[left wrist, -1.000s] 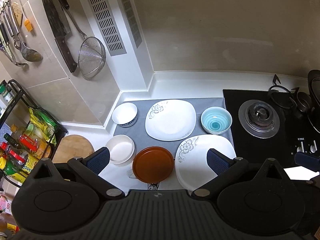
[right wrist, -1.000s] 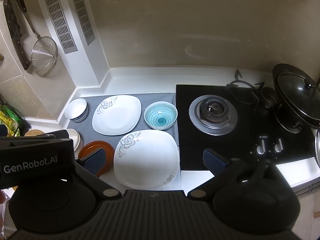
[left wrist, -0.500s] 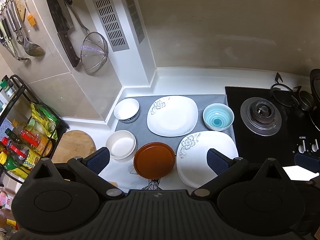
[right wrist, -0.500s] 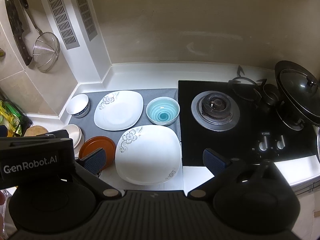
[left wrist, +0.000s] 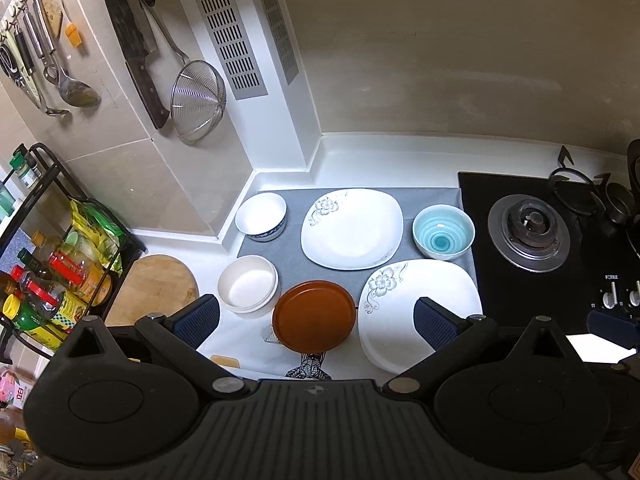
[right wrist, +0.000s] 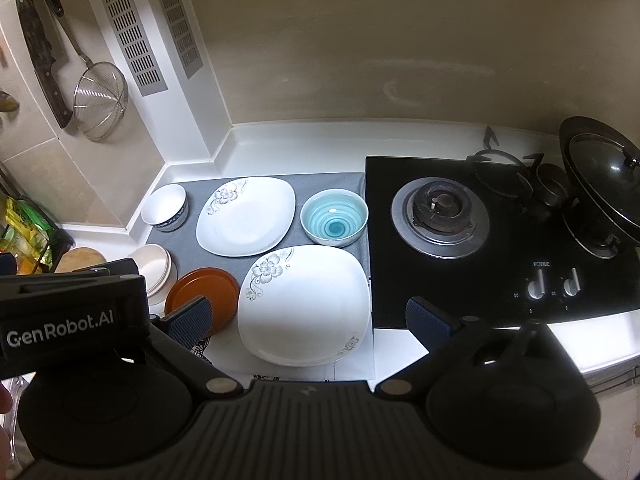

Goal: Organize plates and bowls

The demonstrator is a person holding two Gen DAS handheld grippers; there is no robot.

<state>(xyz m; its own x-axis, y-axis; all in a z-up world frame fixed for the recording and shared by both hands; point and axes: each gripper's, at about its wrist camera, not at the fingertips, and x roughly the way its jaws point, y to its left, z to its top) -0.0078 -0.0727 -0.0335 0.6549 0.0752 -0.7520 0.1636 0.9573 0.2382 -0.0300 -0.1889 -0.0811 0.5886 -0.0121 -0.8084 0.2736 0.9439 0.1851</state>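
The desk (left wrist: 280, 184) is white, with a grey mat (left wrist: 292, 264) across the middle of the frame and a black hob (right wrist: 500, 280) to its right. On the hob's far right stands a dark lidded pan (right wrist: 600, 184).

The largest dish is the near flowered plate (right wrist: 304, 304), square and white, at lower centre of the right wrist view, its right edge just beside the hob. The far flowered plate (left wrist: 352, 228) lies behind it on the mat, the two edges close together. A brown plate (left wrist: 314, 316) sits left of the near plate, almost touching it. A cream bowl (left wrist: 248, 286) stands left of the brown plate, off the mat. A blue-swirl bowl (left wrist: 443, 232) stands on the mat's right end, between the far plate and the hob. A small white bowl (left wrist: 261, 216) stands at the mat's upper-left corner.

My left hand-held gripper (left wrist: 316, 318) is held above the dishes with jaws wide apart and nothing between them. My right hand-held gripper (right wrist: 308, 322) is likewise spread wide and empty, above the near flowered plate.
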